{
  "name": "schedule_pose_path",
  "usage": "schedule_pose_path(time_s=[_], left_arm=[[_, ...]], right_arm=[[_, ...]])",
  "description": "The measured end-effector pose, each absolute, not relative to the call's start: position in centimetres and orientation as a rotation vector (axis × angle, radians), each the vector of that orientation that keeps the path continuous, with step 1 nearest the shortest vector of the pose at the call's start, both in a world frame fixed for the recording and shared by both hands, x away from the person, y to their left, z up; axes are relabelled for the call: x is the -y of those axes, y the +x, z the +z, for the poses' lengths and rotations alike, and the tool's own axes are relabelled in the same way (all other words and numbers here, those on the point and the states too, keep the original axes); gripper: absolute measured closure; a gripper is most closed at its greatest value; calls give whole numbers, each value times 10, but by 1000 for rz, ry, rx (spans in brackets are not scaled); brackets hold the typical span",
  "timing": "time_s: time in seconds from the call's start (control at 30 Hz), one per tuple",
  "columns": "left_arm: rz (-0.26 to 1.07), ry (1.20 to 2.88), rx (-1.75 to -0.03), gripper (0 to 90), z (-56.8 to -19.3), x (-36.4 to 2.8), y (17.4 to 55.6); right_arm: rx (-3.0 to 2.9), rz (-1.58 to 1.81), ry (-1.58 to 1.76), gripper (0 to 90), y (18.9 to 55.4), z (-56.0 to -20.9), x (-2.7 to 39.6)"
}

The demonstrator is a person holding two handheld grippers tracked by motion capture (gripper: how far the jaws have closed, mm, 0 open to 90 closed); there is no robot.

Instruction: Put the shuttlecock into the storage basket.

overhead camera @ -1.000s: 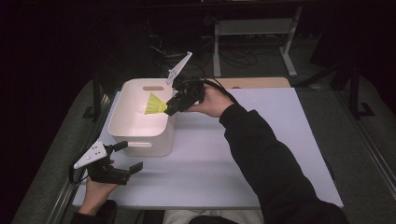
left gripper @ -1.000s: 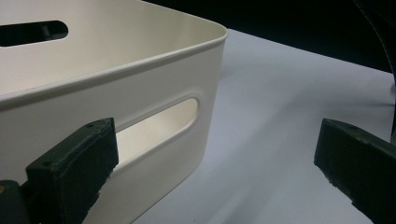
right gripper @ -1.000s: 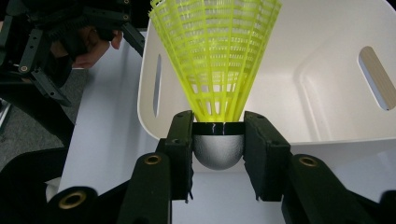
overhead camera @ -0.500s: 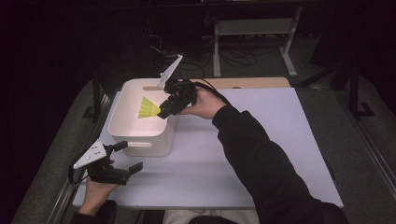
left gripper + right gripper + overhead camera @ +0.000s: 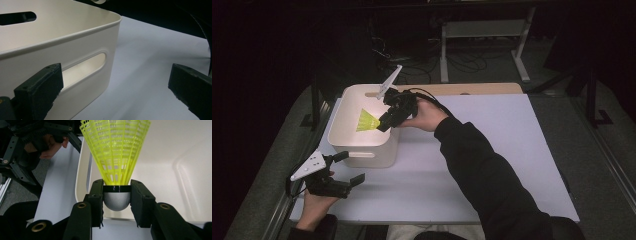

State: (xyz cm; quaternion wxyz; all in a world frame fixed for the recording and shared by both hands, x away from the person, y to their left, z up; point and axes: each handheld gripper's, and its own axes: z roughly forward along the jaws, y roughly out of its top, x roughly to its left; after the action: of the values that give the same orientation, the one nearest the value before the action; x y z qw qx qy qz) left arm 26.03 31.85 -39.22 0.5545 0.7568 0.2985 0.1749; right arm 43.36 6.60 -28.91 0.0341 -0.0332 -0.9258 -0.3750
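A yellow shuttlecock (image 5: pixel 367 121) (image 5: pixel 115 152) with a grey cork base is clamped at that base by my right gripper (image 5: pixel 384 122) (image 5: pixel 117 202). The gripper holds it over the open cream-white bin (image 5: pixel 347 107) (image 5: pixel 190 170), skirt pointing into the bin. My left gripper (image 5: pixel 347 170) (image 5: pixel 115 95) rests open on the white table near the front left, just in front of the bin's handle slot (image 5: pixel 82 68), with nothing between its jaws.
The bin (image 5: pixel 75 37) stands at the table's left on a white sheet (image 5: pixel 492 140). A wooden board edge (image 5: pixel 482 89) lies at the table's far side. A metal stand (image 5: pixel 484 35) is on the dark floor behind. The sheet's right half is bare.
My right gripper has carried the shuttlecock leftward and slightly down, farther over the bin. The left gripper has stayed put.
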Motion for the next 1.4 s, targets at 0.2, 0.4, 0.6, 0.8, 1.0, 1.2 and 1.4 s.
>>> schedule_pose_path(time_s=[0.2, 0.4, 0.6, 0.8, 1.0, 1.2, 1.4], left_arm=[[414, 1785, -707, 0, -392, -318, 260], [414, 1789, -703, 0, -392, -318, 260], [414, 1789, -703, 0, -392, -318, 261], [414, 1790, -703, 0, -392, -318, 260], [414, 1791, -704, 0, -392, -318, 260], [414, 1793, -703, 0, -392, -318, 260], [415, 1794, -703, 0, -392, -319, 260]], right_arm=[[2842, -1133, -99, 629, 434, -298, -74], [2834, -1117, -101, 629, 435, -305, -80], [2828, -1107, -102, 629, 436, -312, -85], [2832, -1114, -113, 624, 437, -312, -86], [2818, -1131, -131, 481, 440, -309, -83], [2830, -1169, -145, 325, 438, -305, -78], [2870, -1180, -161, 156, 436, -303, -74]])
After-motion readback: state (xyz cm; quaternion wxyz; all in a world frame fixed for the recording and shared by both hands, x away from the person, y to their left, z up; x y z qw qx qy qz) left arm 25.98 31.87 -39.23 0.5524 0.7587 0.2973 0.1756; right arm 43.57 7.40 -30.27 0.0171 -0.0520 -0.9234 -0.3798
